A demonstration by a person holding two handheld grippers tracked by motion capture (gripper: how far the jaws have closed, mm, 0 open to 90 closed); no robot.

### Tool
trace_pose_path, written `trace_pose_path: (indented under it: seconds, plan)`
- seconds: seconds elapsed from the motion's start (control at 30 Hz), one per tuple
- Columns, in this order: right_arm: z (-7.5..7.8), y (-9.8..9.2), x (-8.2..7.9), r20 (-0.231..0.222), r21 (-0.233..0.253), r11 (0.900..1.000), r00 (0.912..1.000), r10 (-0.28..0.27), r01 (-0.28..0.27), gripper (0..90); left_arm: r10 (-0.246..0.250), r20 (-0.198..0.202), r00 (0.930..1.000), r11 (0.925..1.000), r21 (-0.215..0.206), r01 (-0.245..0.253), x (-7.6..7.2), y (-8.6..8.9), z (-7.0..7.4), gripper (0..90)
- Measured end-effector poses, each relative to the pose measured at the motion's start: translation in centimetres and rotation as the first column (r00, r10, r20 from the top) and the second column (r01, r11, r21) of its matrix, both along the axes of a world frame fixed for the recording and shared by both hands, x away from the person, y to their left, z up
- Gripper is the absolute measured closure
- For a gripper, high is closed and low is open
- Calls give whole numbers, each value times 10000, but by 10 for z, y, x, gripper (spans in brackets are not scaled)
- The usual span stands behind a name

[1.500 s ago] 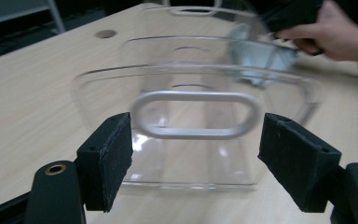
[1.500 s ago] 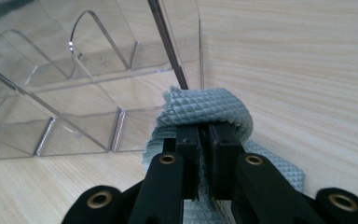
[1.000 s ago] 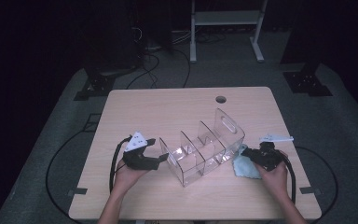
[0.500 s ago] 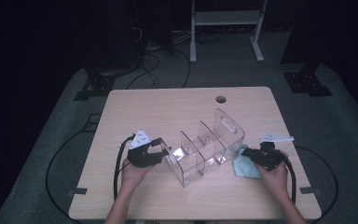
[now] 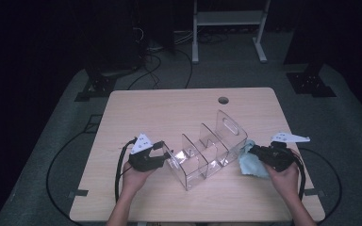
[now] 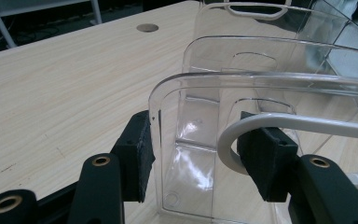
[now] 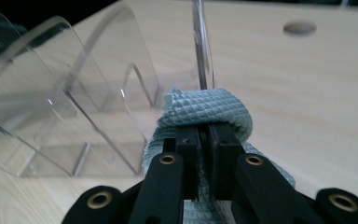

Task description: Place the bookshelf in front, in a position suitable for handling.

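The left gripper (image 5: 162, 154) has its fingers spread astride the clear acrylic organizer's (image 5: 202, 148) end wall mid-table, bracing it, so the right gripper (image 5: 254, 151), clenching the teal cloth (image 5: 250, 162), can wipe it.

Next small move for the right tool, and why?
Probably ease the right tool forward so the cloth wipes the clear organizer. The cloth is pinched and sits against its end wall, while the left tool straddles the opposite wall, seemingly bracing it.

Light wood table (image 5: 169, 117), round grommet hole (image 5: 223, 100) near far edge. On it: clear acrylic organizer (image 5: 202, 149), teal cloth (image 5: 250, 162) touching its right end.
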State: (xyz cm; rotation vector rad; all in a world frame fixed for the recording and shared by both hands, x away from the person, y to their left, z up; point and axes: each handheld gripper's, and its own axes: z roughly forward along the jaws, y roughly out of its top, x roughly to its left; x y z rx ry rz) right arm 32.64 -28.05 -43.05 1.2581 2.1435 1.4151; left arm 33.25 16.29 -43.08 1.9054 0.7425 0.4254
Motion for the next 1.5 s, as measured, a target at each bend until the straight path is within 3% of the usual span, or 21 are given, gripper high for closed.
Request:
trace_pose_path:
  seconds: [0.13,0.23,0.37,0.53,0.67,0.73,0.83,0.9,1.07,1.13,1.37,1.5]
  plan:
    - [22,2,2,515,194,9998,9987,5,-15,844,-99,-11,10000,9999,-81,98,-3,1,-1,470]
    - [25,3,5,577,144,9999,9983,23,-32,844,-223,-38,9997,9996,-154,223,-4,3,-1,469]
    - [14,-1,5,404,292,9996,9992,-27,15,844,-238,-24,9997,9994,-249,237,-5,4,-2,469]
    - [-21,0,10,-386,-66,10000,9992,-49,46,844,-229,-17,9997,9993,-292,229,-5,4,-2,469]
    - [-47,5,18,-1154,-395,9992,9933,12,-58,844,-247,-32,9997,9992,-304,245,-5,5,-2,468]
    - [-45,4,18,-1130,-303,9995,9936,-33,-1,844,-261,-27,9997,9991,-323,260,-5,5,-2,468]
    - [-34,0,15,-622,36,9999,9980,-135,138,844,-251,-31,9997,9991,-330,250,-5,5,-2,468]
    - [-31,-1,13,-560,137,9998,9983,-142,150,843,-226,-26,9997,9992,-338,225,-5,5,-3,468]
    - [-56,7,18,-1321,-456,9990,9912,-36,-24,843,-186,-26,9998,9993,-340,185,-6,5,-3,467]
    - [-59,6,19,-1463,-362,9993,9892,-87,34,843,-166,-10,9999,9992,-367,166,-7,5,-3,467]
    - [-31,5,12,-420,-160,9998,9990,-161,154,841,-145,-31,9999,9992,-375,144,-7,5,-3,467]
    - [-42,4,15,-843,-169,9998,9964,-121,107,839,-145,12,9999,9992,-368,145,-7,5,-3,466]
